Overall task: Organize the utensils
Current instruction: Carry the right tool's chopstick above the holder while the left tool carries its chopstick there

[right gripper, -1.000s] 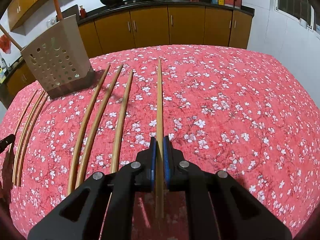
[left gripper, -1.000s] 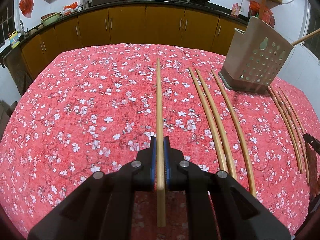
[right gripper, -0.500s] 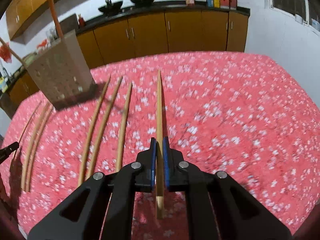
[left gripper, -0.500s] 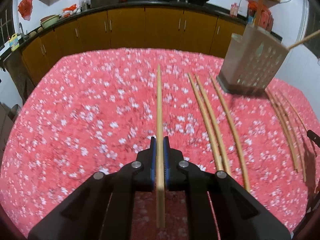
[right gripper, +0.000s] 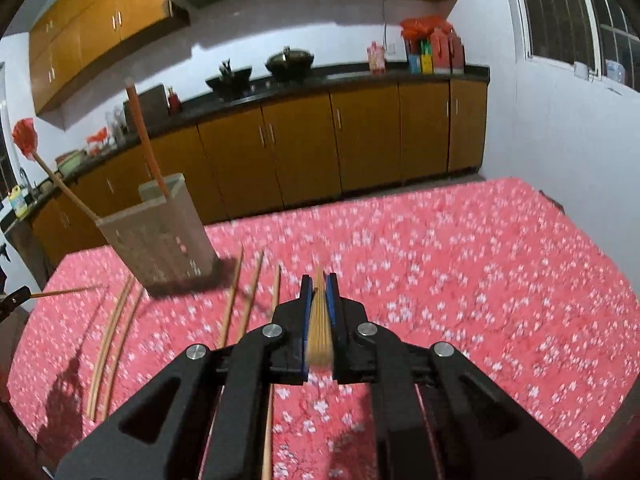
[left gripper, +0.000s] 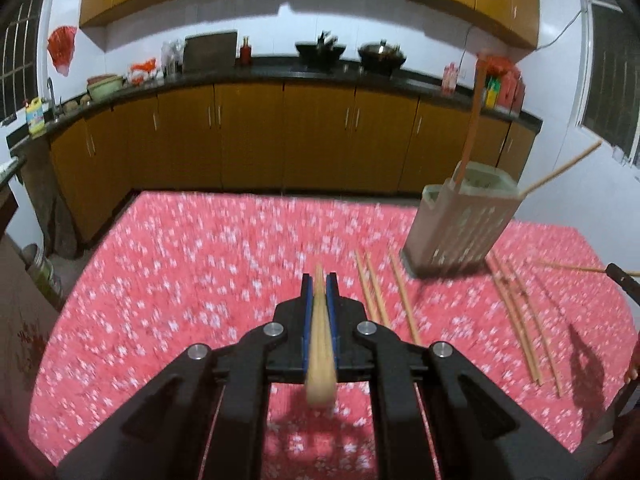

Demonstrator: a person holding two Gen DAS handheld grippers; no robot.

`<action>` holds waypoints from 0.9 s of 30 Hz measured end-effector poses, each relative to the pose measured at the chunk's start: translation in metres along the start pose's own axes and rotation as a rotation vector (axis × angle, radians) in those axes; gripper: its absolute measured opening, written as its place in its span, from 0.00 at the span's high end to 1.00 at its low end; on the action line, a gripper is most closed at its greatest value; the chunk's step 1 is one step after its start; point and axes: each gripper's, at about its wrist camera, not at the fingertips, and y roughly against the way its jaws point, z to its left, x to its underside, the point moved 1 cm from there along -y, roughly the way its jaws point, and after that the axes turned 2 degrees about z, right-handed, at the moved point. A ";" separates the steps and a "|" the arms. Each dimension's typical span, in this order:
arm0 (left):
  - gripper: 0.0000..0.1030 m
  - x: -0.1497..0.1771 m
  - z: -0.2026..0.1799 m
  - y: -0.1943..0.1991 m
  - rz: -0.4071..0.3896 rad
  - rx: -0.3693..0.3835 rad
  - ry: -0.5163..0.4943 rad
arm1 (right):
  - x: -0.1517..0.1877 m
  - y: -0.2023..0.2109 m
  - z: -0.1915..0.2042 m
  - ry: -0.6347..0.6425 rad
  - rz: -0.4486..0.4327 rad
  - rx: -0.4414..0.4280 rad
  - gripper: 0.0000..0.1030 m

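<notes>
My left gripper is shut on a wooden chopstick, held above the red flowered tablecloth. My right gripper is shut on another wooden chopstick, also lifted. A beige perforated utensil holder stands at the table's far right in the left wrist view and far left in the right wrist view. It holds an orange stick and a wooden stick. Several loose chopsticks lie on the cloth between the grippers and the holder, and they also show in the right wrist view.
More chopsticks lie right of the holder in the left wrist view. The other gripper's tip with its chopstick shows at the edge. Kitchen cabinets and a counter with woks stand behind the table.
Both grippers have risen and tilted up with their chopsticks, which now look foreshortened. The table looks farther below and the view is motion-blurred.
</notes>
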 end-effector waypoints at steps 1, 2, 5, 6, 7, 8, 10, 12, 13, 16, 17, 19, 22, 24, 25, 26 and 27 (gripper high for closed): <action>0.93 -0.005 -0.001 0.007 -0.020 0.005 -0.002 | -0.003 0.002 0.002 0.001 -0.012 -0.002 0.93; 0.93 -0.010 -0.003 0.011 -0.035 0.009 -0.004 | -0.006 0.006 0.004 0.004 -0.027 -0.004 0.93; 0.93 -0.023 -0.007 0.026 -0.082 0.025 -0.016 | -0.019 0.017 0.011 0.017 -0.073 -0.019 0.93; 0.93 -0.027 -0.008 0.031 -0.096 0.033 -0.021 | -0.022 0.021 0.013 0.021 -0.087 -0.026 0.93; 0.93 -0.031 -0.010 0.037 -0.110 0.041 -0.026 | -0.025 0.025 0.015 0.025 -0.098 -0.036 0.93; 0.93 -0.035 -0.012 0.042 -0.122 0.050 -0.031 | -0.029 0.030 0.018 0.029 -0.108 -0.048 0.93; 0.93 -0.039 -0.016 0.050 -0.141 0.066 -0.042 | -0.036 0.039 0.024 0.038 -0.125 -0.082 0.93; 0.93 -0.044 -0.023 0.059 -0.160 0.091 -0.058 | -0.044 0.049 0.031 0.048 -0.140 -0.128 0.93; 0.93 -0.048 -0.027 0.064 -0.167 0.111 -0.065 | -0.048 0.056 0.037 0.057 -0.150 -0.161 0.93; 0.93 -0.056 -0.040 0.077 -0.180 0.170 -0.085 | -0.063 0.074 0.052 0.068 -0.170 -0.279 0.93; 0.93 -0.059 -0.044 0.080 -0.186 0.184 -0.090 | -0.065 0.078 0.056 0.071 -0.177 -0.302 0.93; 0.93 -0.066 -0.054 0.091 -0.212 0.214 -0.107 | -0.076 0.090 0.068 0.084 -0.211 -0.356 0.93; 0.93 -0.078 -0.067 0.101 -0.256 0.243 -0.112 | -0.090 0.099 0.086 0.113 -0.270 -0.377 0.93; 0.93 -0.086 -0.075 0.105 -0.286 0.250 -0.109 | -0.098 0.101 0.097 0.128 -0.306 -0.371 0.93; 0.93 -0.090 -0.080 0.107 -0.303 0.252 -0.106 | -0.103 0.100 0.104 0.133 -0.326 -0.369 0.93; 0.93 -0.097 -0.085 0.108 -0.327 0.256 -0.101 | -0.106 0.098 0.109 0.136 -0.340 -0.365 0.93; 0.93 -0.102 -0.089 0.109 -0.347 0.257 -0.095 | -0.111 0.094 0.116 0.139 -0.355 -0.355 0.93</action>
